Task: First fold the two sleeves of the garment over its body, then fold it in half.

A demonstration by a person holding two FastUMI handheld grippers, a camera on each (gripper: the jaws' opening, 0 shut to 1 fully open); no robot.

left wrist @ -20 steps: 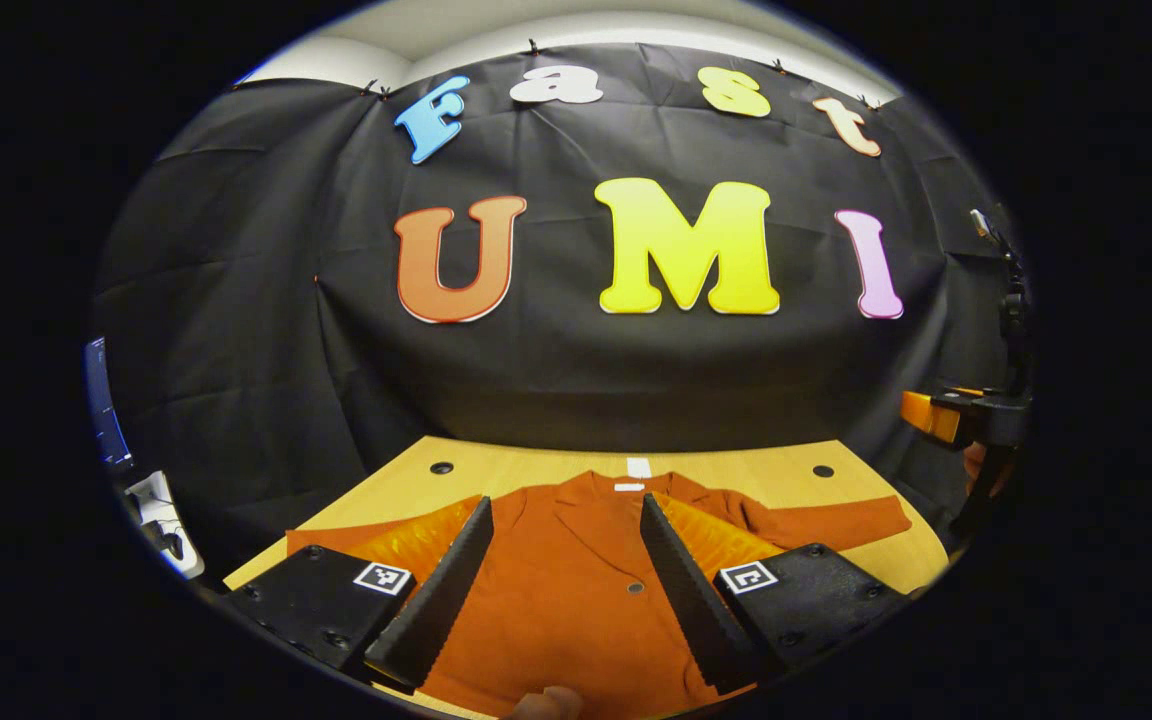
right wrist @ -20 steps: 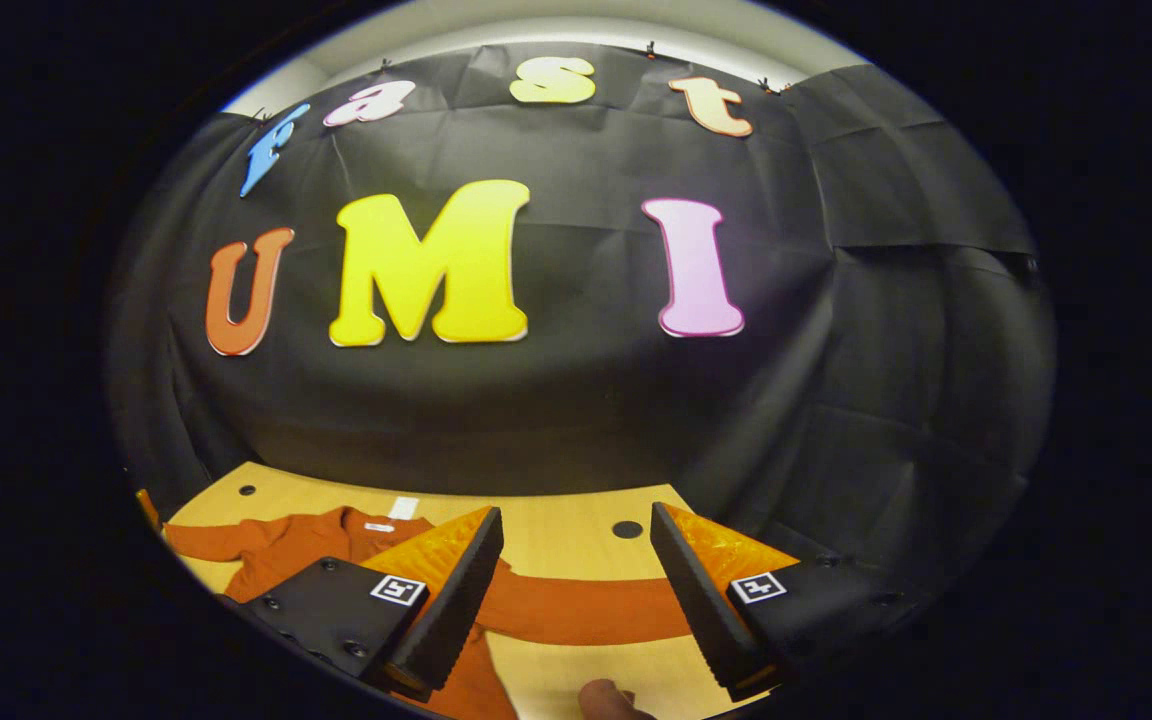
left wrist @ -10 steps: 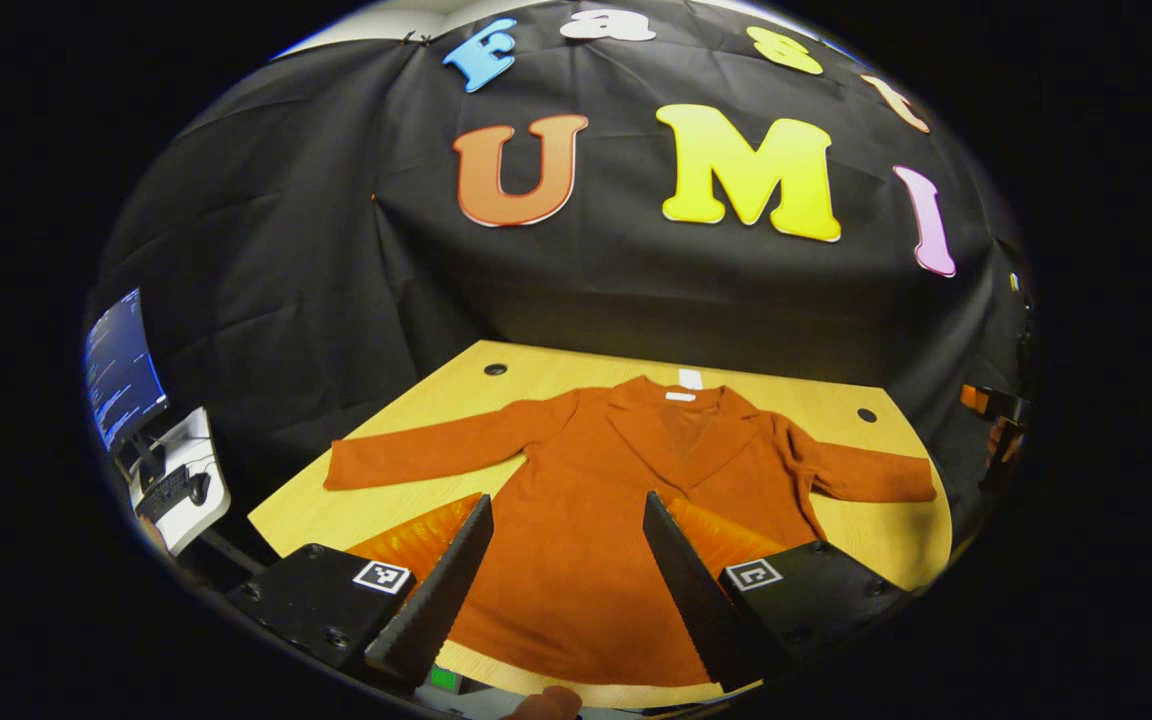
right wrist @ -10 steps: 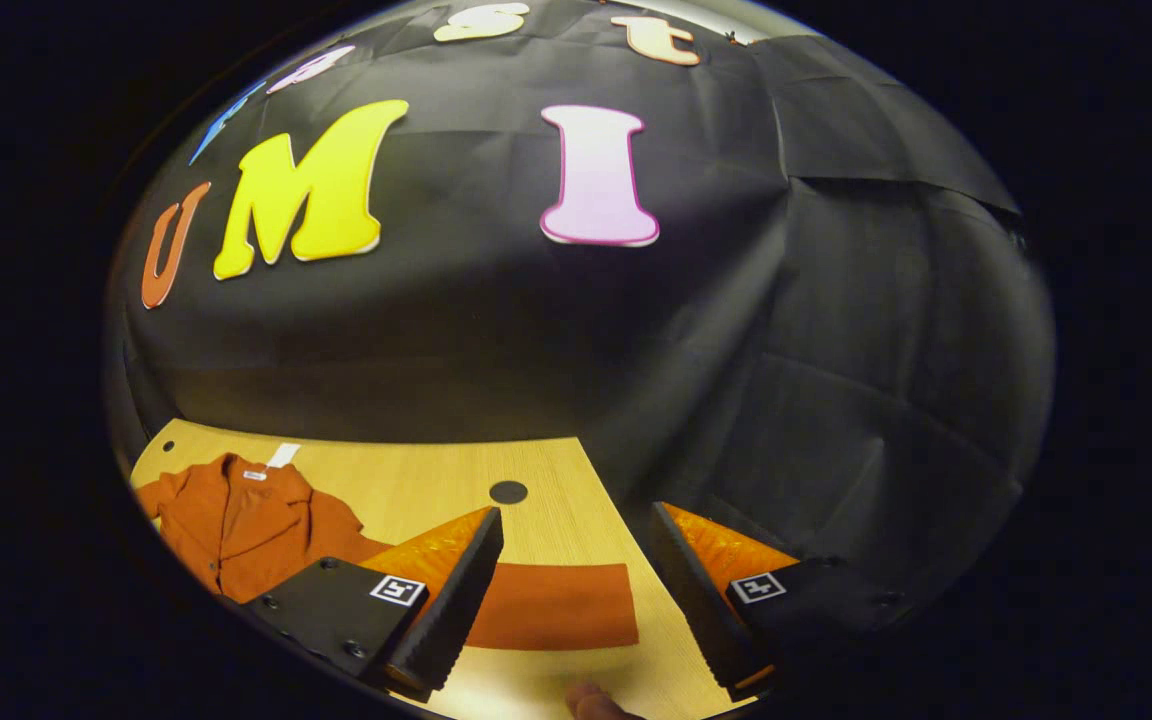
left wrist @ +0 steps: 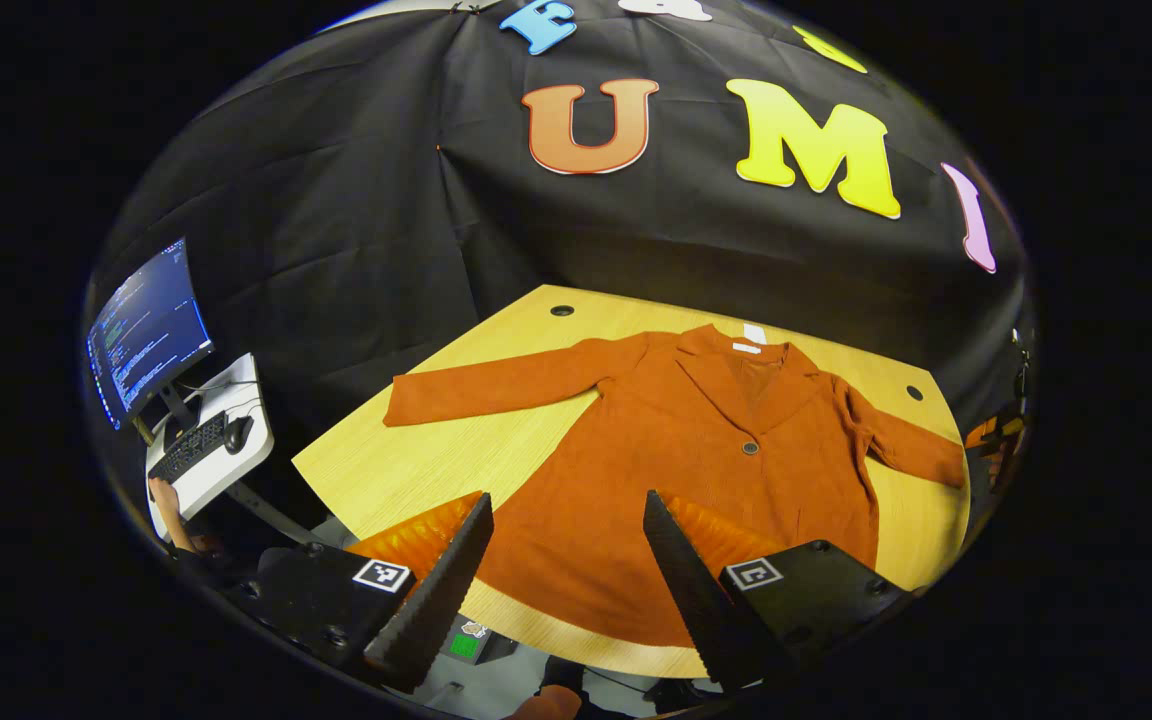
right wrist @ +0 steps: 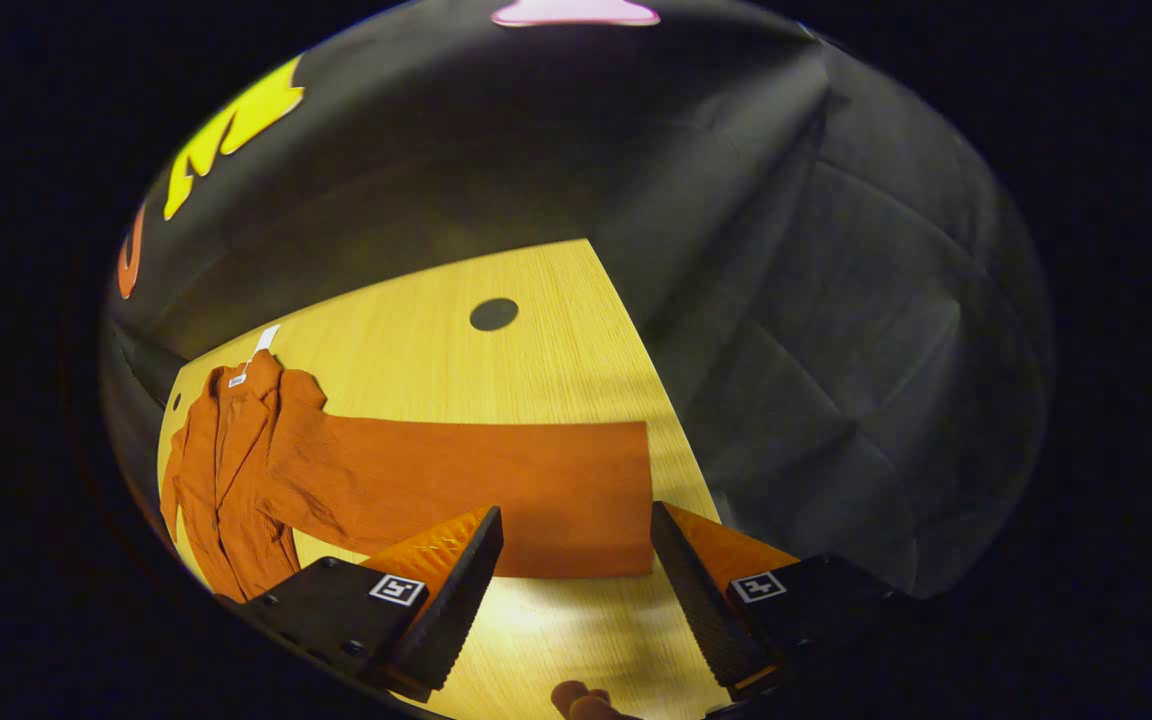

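Both sleeves of the rust-orange ribbed garment are spread flat on the wood-grain table. The left gripper is held released above its hem; the right gripper is held released above the squared cuff.

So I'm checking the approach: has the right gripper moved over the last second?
Yes. The right gripper has tipped down and swung right: the table's hole has risen in its view, and the sleeve's cuff now lies between its open fingers.
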